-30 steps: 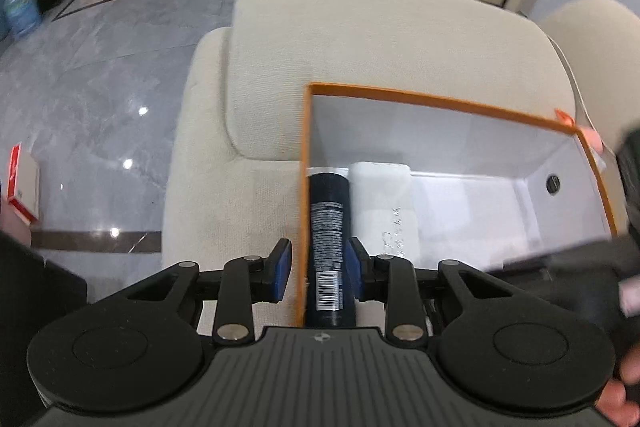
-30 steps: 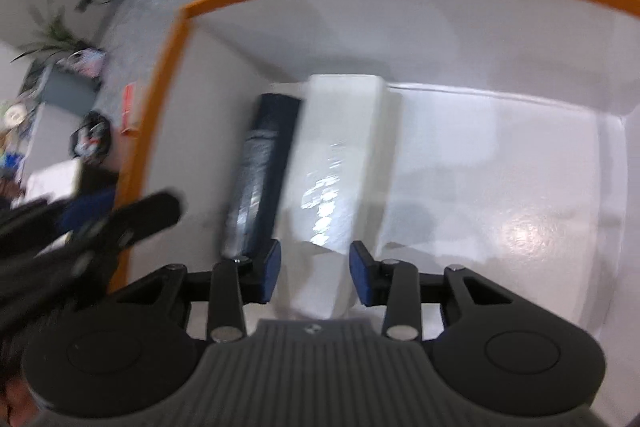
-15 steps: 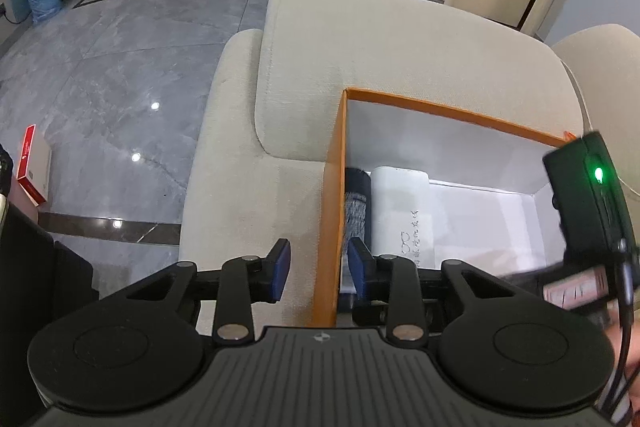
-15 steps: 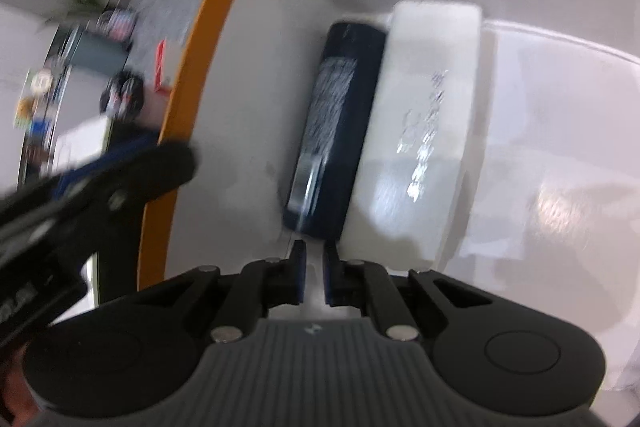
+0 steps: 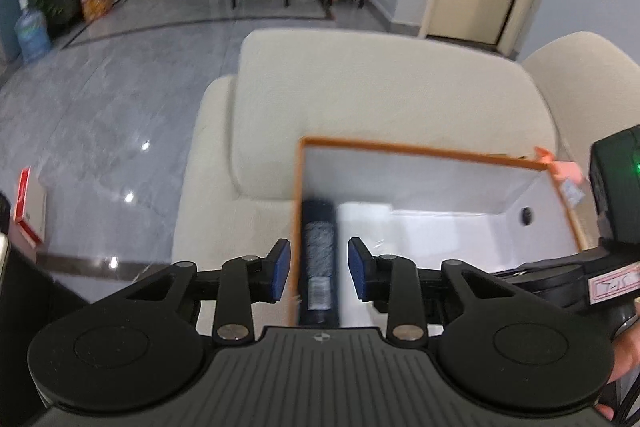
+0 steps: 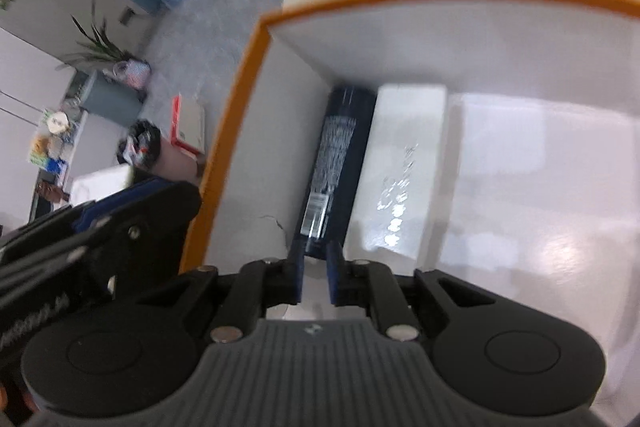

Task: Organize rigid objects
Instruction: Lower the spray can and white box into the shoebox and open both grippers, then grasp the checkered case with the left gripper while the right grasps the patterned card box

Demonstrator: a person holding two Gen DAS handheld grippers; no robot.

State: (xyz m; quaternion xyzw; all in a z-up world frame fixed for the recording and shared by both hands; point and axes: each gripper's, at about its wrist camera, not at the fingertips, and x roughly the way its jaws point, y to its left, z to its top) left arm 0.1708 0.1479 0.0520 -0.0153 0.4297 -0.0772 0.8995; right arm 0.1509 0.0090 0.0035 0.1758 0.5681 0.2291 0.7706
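Left gripper (image 5: 318,269) part open, empty, straddling the orange-rimmed box (image 5: 297,211) wall. Inside, against that left wall, dark can (image 6: 338,163) lying flat, touching white carton (image 6: 404,167) on its right; rest of floor bare. Both likely light, rigid; can smooth, prone to roll, best pinched mid-body. Right gripper (image 6: 315,277) shut, holding nothing.
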